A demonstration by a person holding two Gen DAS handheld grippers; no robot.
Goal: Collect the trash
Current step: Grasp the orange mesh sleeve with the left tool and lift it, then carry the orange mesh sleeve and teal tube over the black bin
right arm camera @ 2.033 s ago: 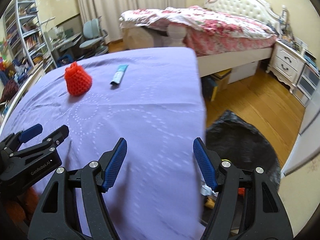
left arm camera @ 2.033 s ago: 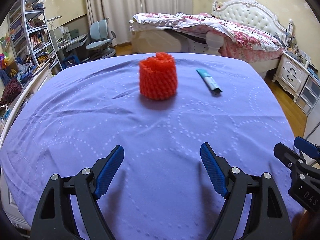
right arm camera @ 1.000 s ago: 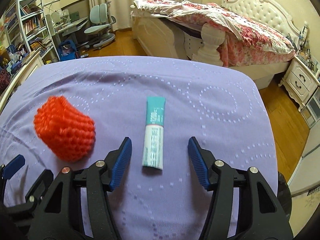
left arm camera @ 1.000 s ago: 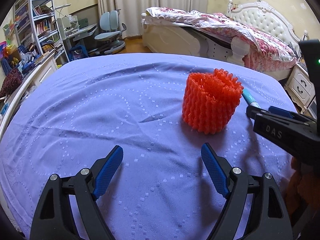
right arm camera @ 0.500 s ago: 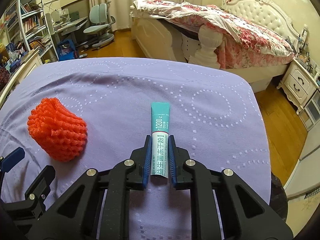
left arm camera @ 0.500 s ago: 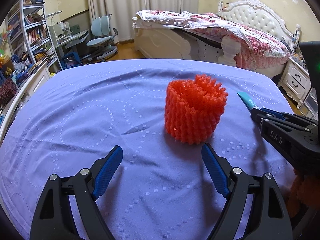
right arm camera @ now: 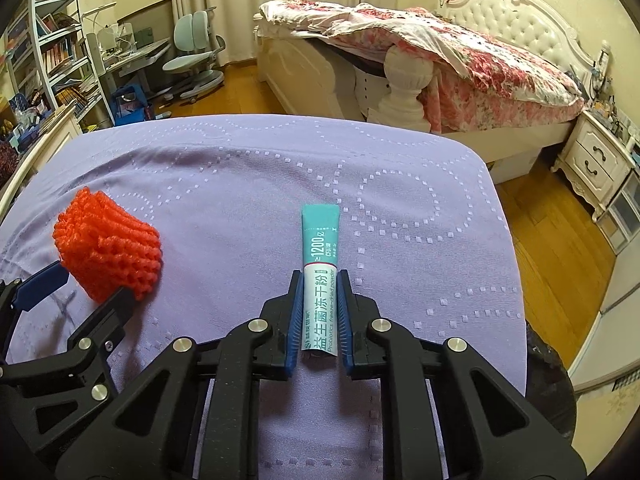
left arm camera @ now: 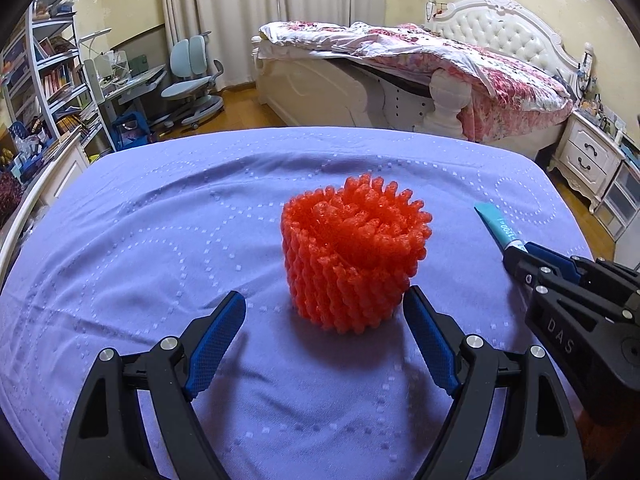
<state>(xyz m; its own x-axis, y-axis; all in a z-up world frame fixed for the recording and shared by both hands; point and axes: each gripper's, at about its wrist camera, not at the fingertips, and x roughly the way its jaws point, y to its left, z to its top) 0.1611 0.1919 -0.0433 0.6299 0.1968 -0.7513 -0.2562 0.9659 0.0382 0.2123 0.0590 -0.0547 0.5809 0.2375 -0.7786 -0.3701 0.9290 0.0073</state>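
A: Surface?
B: Purple cloth-covered table [left arm camera: 160, 240]. Orange foam net [left arm camera: 354, 256] stands upright mid-table.
A: Left gripper [left arm camera: 326, 320]?
B: Spread wide, low, net just ahead between its blue fingertips.
A: Right gripper [right arm camera: 319, 300]?
B: Pinching teal sachet [right arm camera: 320, 276], far end lying on cloth.

The left gripper [left arm camera: 325, 320] sits low over the purple tablecloth [left arm camera: 140, 240] with its blue-padded fingers [left arm camera: 218, 336] spread wide, the right pad just beside the near base of the orange foam net [left arm camera: 354, 256]. To its right, the right gripper [right arm camera: 319, 312] has its jaws clamped on the near half of the teal probiotic powder sachet [right arm camera: 320, 264], which points straight ahead, away from the camera.
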